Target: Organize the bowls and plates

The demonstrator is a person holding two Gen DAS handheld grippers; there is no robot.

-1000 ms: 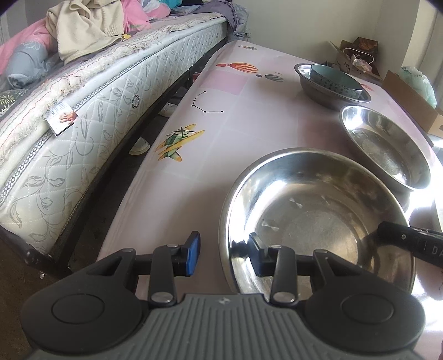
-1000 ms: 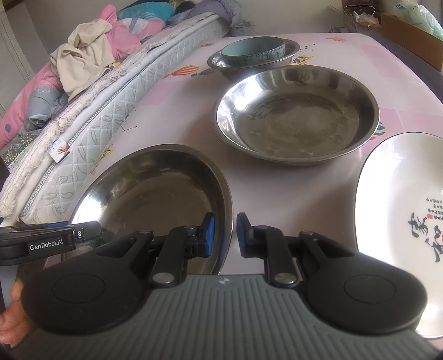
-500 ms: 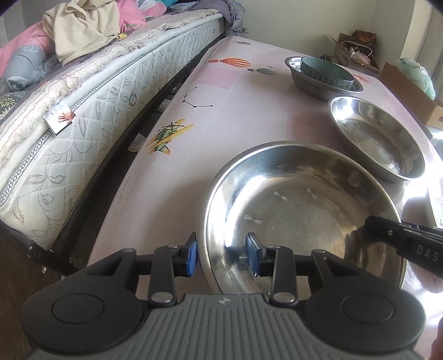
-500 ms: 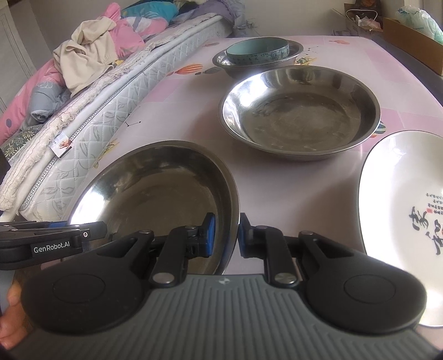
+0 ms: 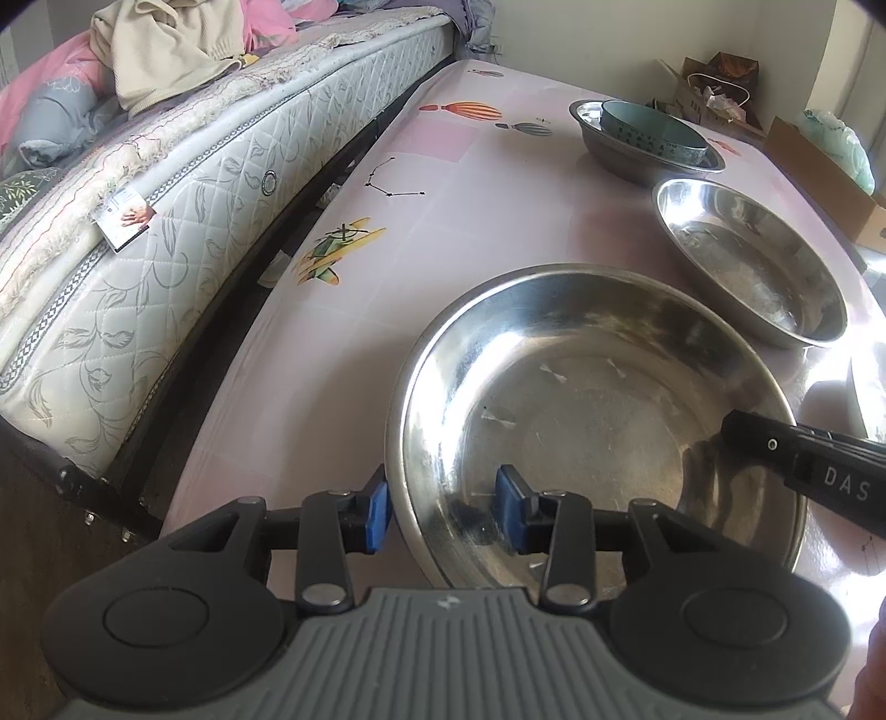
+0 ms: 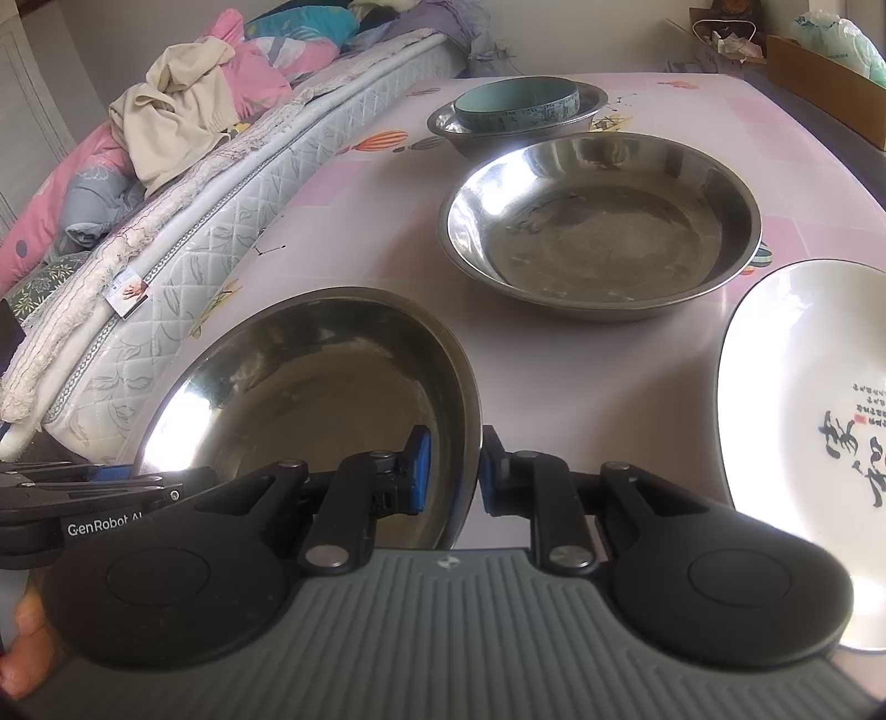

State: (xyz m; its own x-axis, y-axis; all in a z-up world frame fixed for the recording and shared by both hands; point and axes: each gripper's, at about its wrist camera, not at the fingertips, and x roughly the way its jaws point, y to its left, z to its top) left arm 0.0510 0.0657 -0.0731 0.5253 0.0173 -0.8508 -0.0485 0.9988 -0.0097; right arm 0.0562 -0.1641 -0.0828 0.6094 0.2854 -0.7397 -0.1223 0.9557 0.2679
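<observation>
Two grippers on one steel pan (image 5: 598,421), both working the near rim. Left to right across the scene:

Mattress (image 5: 183,221) with a heap of clothes (image 5: 166,50) along the table's left edge. Pink printed table (image 5: 454,221) carries everything else.

Left gripper (image 5: 443,509): straddles the pan's left rim, one blue pad outside the wall, the other inside over the pan floor. Jaws opening. The outer pad sits at the rim, the inner pad stands off the wall, so no clamp.

Pan sits nearest the camera, left half of the table, flat on the surface as far as can be told.

Right gripper (image 6: 449,479): on the pan's right rim, one pad inside, one outside, gap narrow with the wall running between them. Looks like it is pinching the rim; contact is hard to confirm on the inner pad.

Beyond the pan: second steel pan (image 6: 601,227), apart from the first. Behind that, a steel bowl (image 6: 592,108) with a teal bowl (image 6: 518,102) nested in it.

Far right: white plate (image 6: 786,410) with black calligraphy, near the table edge. Cardboard box (image 6: 819,72) off the table at the back right.
</observation>
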